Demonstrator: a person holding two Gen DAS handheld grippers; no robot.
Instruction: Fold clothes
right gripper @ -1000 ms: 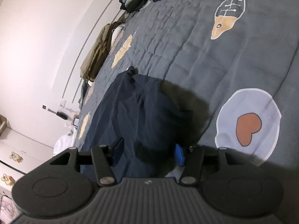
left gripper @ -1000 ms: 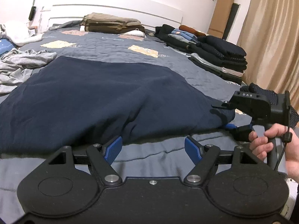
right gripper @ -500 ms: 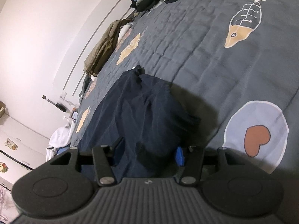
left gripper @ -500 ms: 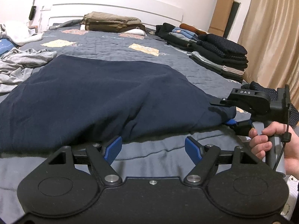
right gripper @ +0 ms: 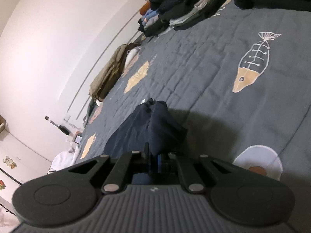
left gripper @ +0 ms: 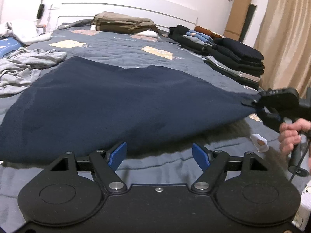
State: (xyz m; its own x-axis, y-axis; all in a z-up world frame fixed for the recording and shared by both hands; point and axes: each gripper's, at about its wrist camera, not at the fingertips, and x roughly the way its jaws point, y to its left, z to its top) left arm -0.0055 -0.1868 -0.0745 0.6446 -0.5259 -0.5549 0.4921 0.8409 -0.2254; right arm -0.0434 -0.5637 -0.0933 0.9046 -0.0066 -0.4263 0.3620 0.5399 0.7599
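Spread across grey quilted bed [left gripper: 120, 44]: dark navy cloth garment [left gripper: 108, 101]. Right tool [left gripper: 252, 103] clamped on its corner, raised for folding over; left tool [left gripper: 159, 153] agape, empty, beside near hem.

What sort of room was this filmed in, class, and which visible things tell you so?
Most likely a bedroom in a home. A wide bed with a quilted grey bedspread and a white headboard fills the view, stacks of folded clothes line its edge, and a curtain hangs beside it.

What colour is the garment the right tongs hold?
Dark navy garment, plain, clearest in the left wrist view.
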